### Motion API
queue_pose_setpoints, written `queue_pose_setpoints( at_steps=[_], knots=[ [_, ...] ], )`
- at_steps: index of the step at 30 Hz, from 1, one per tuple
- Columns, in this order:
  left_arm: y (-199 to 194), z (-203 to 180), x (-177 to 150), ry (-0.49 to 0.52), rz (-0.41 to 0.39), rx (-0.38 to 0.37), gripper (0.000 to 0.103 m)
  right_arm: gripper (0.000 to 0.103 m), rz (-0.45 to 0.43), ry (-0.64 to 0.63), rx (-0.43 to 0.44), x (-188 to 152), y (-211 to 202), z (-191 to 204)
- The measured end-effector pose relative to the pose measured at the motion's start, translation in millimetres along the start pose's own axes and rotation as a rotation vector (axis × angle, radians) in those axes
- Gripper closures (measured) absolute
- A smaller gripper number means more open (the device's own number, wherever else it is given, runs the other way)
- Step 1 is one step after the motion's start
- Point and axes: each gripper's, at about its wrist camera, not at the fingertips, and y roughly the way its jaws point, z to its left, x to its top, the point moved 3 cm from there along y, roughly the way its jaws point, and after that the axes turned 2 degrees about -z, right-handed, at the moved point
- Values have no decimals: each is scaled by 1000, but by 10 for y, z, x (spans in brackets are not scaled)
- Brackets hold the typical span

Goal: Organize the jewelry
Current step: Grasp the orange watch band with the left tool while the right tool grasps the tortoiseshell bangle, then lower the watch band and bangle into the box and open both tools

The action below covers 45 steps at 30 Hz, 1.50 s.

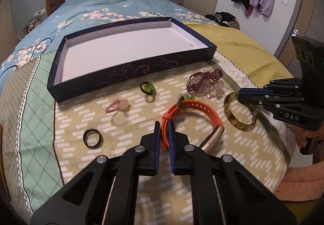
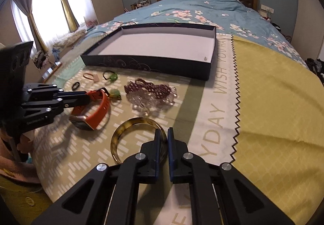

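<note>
Left claw (image 1: 164, 133) clamped on orange watch band (image 1: 194, 109), right claw (image 2: 163, 140) on tortoiseshell bangle (image 2: 129, 125) — lift gently toward tray (image 1: 125, 75) ahead.

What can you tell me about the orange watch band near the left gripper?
The orange rubbery smartwatch band forms a closed loop with a row of strap holes and a rose-gold oblong case at one end. It stands on edge on the beige patterned cloth, in front of the dark blue tray. The left gripper is closed on the doubled strap near its keeper loop. A green charm sits at its far end.
</note>
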Motion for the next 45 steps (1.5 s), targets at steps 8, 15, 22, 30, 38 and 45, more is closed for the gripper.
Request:
queue_pose_setpoints(
  at_steps=[8,15,22,30,38,45],
  knots=[
    [-297,128,154,15,-69,6,95,97,-90,19,65,321,-160,22],
    [-547,376,572,37,-168,78,95,97,-173,8,65,847,-68,3],
    [-445,656,1106,87,-200,171,95,97,-182,15,30,1446,332,-130],
    [30,879,1530,98,-165,179,95,97,-145,46,-25,1850,819,-318],
    [598,1097,1803,111,-82,176,94,97,-83,86,-47,2037,1194,-437],
    [946,1233,1891,128,-24,192,94,97,-37,97,-76,2102,1374,-477]
  ],
)
